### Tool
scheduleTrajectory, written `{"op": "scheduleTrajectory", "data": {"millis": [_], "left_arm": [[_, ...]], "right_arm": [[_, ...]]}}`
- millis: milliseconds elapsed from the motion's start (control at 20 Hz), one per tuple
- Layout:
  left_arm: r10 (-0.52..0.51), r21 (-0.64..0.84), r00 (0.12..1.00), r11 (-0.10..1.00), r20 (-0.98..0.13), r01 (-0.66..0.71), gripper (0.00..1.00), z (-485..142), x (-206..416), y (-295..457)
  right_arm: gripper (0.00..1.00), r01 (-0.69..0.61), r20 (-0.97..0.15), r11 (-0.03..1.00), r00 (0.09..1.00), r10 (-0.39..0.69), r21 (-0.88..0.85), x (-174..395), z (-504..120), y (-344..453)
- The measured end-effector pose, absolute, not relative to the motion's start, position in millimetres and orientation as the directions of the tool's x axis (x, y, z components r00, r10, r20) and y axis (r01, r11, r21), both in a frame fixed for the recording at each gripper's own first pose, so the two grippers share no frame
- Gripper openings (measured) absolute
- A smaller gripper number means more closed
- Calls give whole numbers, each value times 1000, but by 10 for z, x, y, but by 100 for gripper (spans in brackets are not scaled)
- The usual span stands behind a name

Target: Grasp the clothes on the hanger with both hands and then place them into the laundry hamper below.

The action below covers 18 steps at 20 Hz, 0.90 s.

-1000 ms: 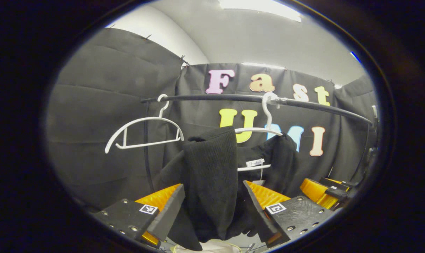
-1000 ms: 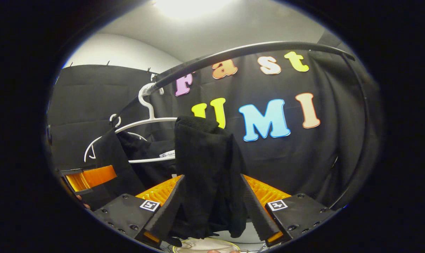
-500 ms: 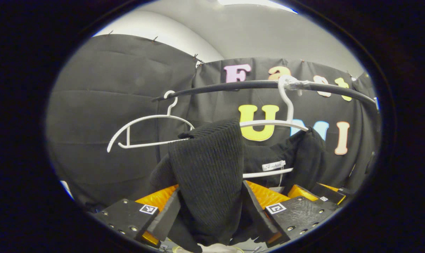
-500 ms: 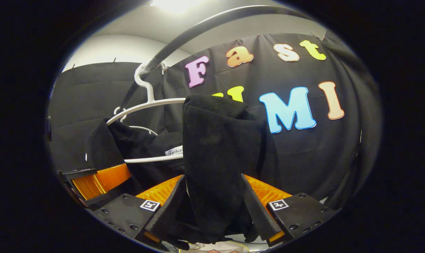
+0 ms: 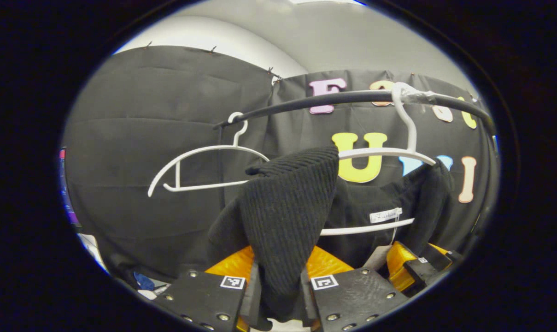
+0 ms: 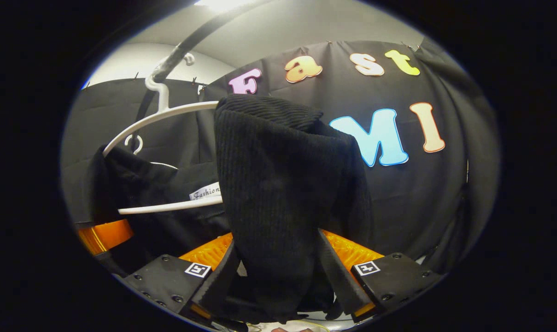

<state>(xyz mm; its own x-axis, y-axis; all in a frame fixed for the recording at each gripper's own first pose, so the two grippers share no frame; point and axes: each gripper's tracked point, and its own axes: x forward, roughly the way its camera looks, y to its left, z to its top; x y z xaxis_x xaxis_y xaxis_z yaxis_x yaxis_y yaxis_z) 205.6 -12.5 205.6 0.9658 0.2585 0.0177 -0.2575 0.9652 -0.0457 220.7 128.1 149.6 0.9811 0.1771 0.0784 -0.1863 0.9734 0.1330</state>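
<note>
A black knit garment (image 5: 287, 207) hangs on a white hanger (image 5: 384, 154) from the dark rail (image 5: 352, 97). My left gripper (image 5: 279, 295) is shut on one shoulder of it, and the cloth is pinched narrow between the fingers. In the right gripper view the other shoulder of the garment (image 6: 278, 184) drapes down between the fingers of my right gripper (image 6: 278, 281), which stand wide apart, open around the cloth. The same hanger (image 6: 158, 117) runs off to the left there. The right gripper (image 5: 416, 267) also shows low right in the left gripper view.
An empty white hanger (image 5: 204, 154) hangs on the rail to the left of the garment. A white label (image 5: 385, 215) sits at the garment's collar. The black booth wall closes in behind and on both sides.
The left gripper's fingers have closed in on the garment's shoulder. Both grippers have moved up closer to the hanger. The right gripper's fingers have kept their spread.
</note>
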Motion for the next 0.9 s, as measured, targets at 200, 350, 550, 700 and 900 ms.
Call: {"op": "scheduleTrajectory", "data": {"millis": [200, 350, 550, 700, 900], "left_arm": [[236, -40, 972, 971, 22, -235, 16, 2044, 1967, -105], [197, -48, 980, 980, 30, -195, 2, 2054, 1924, -104], [163, -42, 986, 986, 45, -161, 2, 2109, 1821, -71], [127, -49, 991, 991, 44, -125, 2, 2168, 1723, -69], [87, -93, 996, 992, 27, -84, 2, 2221, 1684, -30]], "right_arm": [[79, -171, 87, 979, 983, 161, 110, 2370, 1568, 1192], [36, -214, 84, 968, 975, 204, 131, 2420, 1588, 1191], [0, -295, 69, 948, 955, 288, 120, 2329, 1568, 1204], [0, -294, 85, 950, 955, 285, 107, 2200, 1640, 1078], [2, -273, 108, 958, 959, 263, 92, 2084, 1770, 915]]}}
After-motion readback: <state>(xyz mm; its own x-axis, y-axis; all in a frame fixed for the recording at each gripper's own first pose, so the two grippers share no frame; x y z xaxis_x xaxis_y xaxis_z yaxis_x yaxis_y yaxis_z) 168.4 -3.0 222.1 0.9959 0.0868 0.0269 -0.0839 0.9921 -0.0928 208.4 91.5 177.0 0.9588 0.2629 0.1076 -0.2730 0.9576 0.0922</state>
